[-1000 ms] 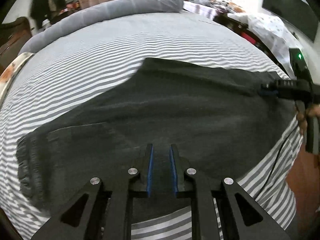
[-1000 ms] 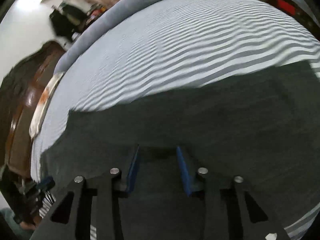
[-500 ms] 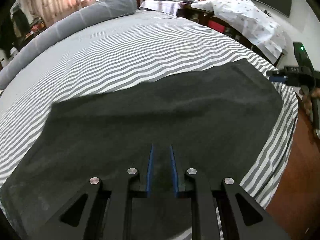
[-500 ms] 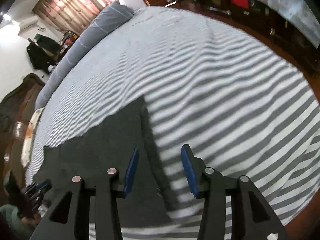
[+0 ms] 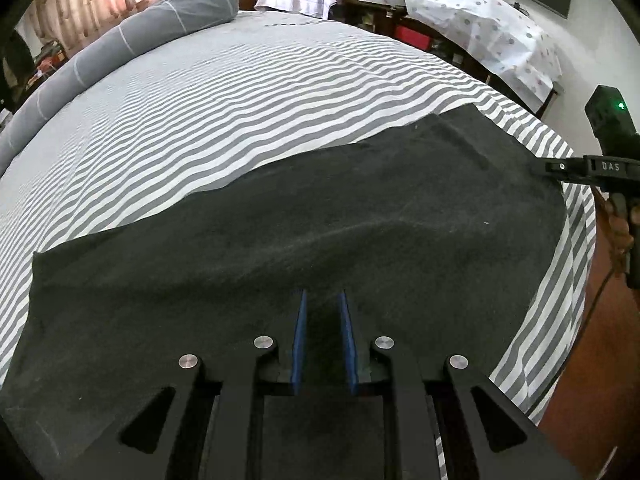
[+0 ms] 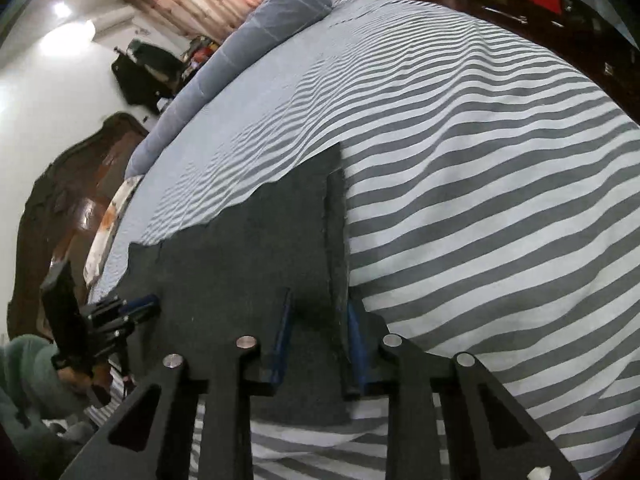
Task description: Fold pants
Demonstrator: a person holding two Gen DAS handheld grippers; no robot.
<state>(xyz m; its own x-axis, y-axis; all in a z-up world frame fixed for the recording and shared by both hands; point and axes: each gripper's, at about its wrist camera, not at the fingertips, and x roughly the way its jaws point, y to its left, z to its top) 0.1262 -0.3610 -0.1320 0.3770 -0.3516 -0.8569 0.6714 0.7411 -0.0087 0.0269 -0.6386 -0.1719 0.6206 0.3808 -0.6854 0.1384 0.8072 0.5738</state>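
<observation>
Apparently mid-fold: the left gripper (image 5: 323, 336) pinches the pants (image 5: 320, 232) narrowly; the right gripper (image 6: 320, 344) straddles the hem, half open, needing to close.

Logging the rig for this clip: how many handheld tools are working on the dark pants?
2. The left tool sits over the pants at the near edge of the striped bed. The right tool straddles the hem end, also visible in the left view.
</observation>
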